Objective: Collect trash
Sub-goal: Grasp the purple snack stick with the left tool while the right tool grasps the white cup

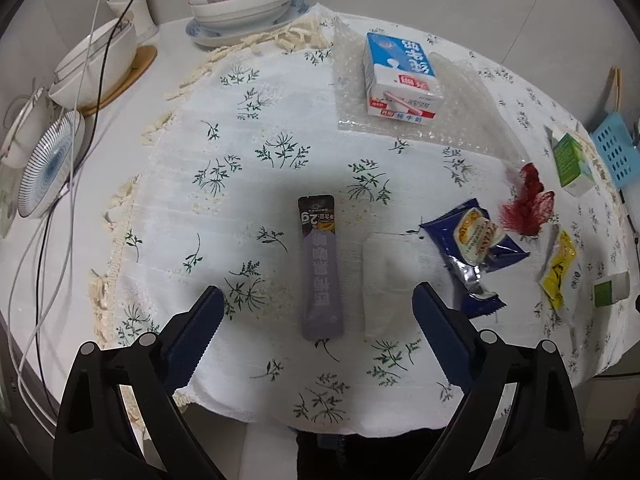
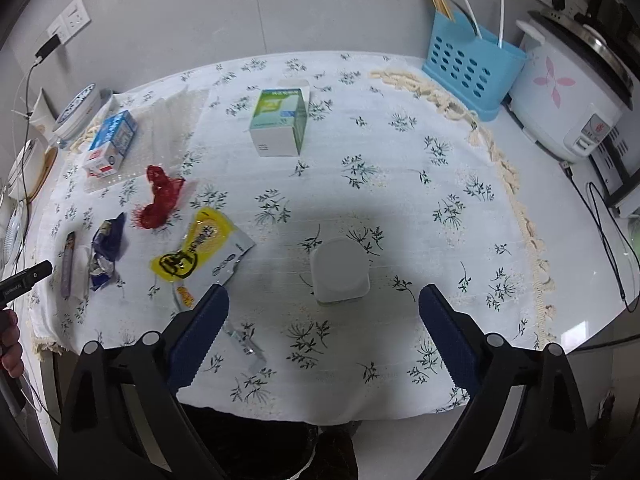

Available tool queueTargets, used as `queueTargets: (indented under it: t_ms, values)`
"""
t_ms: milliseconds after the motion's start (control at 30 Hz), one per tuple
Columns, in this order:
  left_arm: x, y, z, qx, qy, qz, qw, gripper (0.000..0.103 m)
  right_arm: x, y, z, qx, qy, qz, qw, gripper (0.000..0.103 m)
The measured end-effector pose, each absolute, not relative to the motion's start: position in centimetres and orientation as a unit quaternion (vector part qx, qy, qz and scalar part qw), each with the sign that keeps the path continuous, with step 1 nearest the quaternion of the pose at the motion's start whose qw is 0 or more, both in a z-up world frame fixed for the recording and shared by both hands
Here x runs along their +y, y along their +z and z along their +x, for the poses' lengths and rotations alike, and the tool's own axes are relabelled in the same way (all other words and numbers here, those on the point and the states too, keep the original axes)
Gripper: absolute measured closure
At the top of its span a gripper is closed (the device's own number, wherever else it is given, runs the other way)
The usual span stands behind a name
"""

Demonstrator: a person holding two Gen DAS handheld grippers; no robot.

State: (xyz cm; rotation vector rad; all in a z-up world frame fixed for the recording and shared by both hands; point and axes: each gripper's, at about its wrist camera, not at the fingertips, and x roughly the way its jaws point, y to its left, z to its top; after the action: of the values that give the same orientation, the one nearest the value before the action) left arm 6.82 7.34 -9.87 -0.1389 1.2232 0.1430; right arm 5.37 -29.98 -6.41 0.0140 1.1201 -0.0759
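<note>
Reaching stage, nothing picked yet. Left tool (image 1: 318, 308) released, jaws wide over grey sachet (image 1: 321, 268) near worktop's front edge. Right tool (image 2: 324, 308) released above small white cup (image 2: 340, 271). Next: lower, straddle, clench.

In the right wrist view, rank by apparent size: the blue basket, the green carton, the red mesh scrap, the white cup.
1. Blue basket
2. Green carton
3. White cup and red mesh scrap: look alike; the cup sits nearer the camera, so unranked.
</note>
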Motion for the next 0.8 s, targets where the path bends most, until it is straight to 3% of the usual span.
queueTargets:
  t_ms: [200,533,700,733,767,800]
  values:
    - [8.4,-12.8,8.7,0.599,0.082,-0.067,0.794,0.021,-30.7,-8.7,7.1,0.555,-0.049,0.014,0.830,0.022]
    - [8.0,-14.3,9.5,0.619,0.083,-0.056,0.779,0.047,-30.8,-11.3,8.6,0.583,-0.055,0.023,0.810,0.039]
    - [7.5,-14.2,10.1,0.630,0.085,-0.056,0.770,0.067,-30.9,-12.1,9.0,0.594,-0.061,0.032,0.802,0.058]
    - [7.4,-14.0,10.1,0.632,0.088,-0.055,0.768,0.077,-30.9,-12.2,9.1,0.595,-0.062,0.033,0.801,0.061]
    - [7.4,-14.0,10.3,0.633,0.090,-0.054,0.767,0.086,-30.9,-12.3,9.0,0.594,-0.063,0.036,0.801,0.061]
    - [7.4,-14.0,10.4,0.635,0.089,-0.055,0.765,0.086,-31.0,-12.3,9.0,0.593,-0.064,0.039,0.801,0.061]
